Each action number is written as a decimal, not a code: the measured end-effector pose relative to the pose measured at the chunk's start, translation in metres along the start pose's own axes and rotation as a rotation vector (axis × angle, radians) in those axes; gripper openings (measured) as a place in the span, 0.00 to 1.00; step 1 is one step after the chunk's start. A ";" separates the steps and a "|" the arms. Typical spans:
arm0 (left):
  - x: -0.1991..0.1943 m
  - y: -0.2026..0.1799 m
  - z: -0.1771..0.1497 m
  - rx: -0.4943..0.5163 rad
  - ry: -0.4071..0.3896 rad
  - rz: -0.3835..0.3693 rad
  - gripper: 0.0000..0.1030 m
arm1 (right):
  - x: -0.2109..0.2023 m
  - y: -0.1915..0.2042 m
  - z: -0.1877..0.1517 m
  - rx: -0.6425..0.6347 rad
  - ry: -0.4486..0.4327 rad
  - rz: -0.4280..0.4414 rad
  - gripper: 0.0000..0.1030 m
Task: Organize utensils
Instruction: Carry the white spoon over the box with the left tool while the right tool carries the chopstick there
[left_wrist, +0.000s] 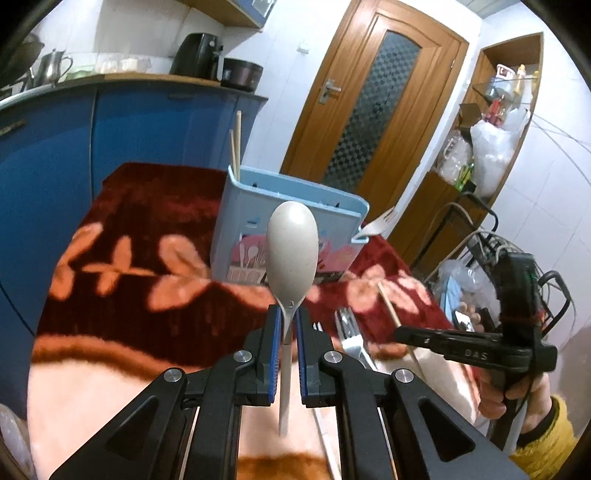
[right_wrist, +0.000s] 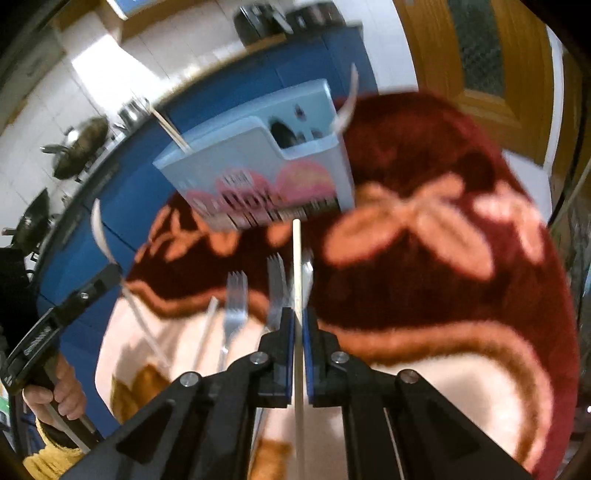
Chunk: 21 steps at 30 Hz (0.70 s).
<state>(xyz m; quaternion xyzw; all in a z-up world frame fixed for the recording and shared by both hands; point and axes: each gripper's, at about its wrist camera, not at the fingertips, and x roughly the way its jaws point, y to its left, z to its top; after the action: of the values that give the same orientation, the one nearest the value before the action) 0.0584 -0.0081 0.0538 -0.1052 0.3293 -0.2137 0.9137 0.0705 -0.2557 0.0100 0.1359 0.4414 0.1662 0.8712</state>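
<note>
My left gripper (left_wrist: 290, 317) is shut on the neck of a beige spoon (left_wrist: 291, 247), held above the table with its bowl upward. Behind the spoon stands a light blue utensil holder (left_wrist: 240, 221) with chopsticks (left_wrist: 235, 147) at its left end and a white fork (left_wrist: 380, 223) at its right. My right gripper (right_wrist: 298, 317) is shut on a single wooden chopstick (right_wrist: 296, 258) that points toward the holder (right_wrist: 251, 155). In the left wrist view the right gripper (left_wrist: 398, 334) sits low at the right. The right wrist view shows the left gripper (right_wrist: 112, 271) with the spoon (right_wrist: 98, 229).
Metal forks (right_wrist: 236, 306) lie on the red flowered cloth (right_wrist: 424, 288) just ahead of my right gripper, seen too in the left wrist view as forks (left_wrist: 351, 332). Blue cabinets (left_wrist: 55, 166) run behind the table. A wooden door (left_wrist: 369, 110) and cluttered shelves (left_wrist: 487, 147) stand at the right.
</note>
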 end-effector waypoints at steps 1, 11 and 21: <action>-0.002 -0.001 0.002 0.002 -0.009 0.000 0.07 | -0.006 0.004 0.001 -0.012 -0.030 -0.002 0.06; -0.009 -0.009 0.040 0.036 -0.098 0.018 0.00 | -0.042 0.030 0.022 -0.086 -0.289 -0.036 0.06; 0.002 0.009 0.045 -0.003 -0.038 0.073 0.01 | -0.039 0.021 0.021 -0.066 -0.279 -0.010 0.06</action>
<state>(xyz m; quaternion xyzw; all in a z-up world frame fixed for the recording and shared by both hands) 0.0919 0.0017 0.0842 -0.0984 0.3158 -0.1778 0.9268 0.0629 -0.2545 0.0581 0.1268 0.3111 0.1555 0.9290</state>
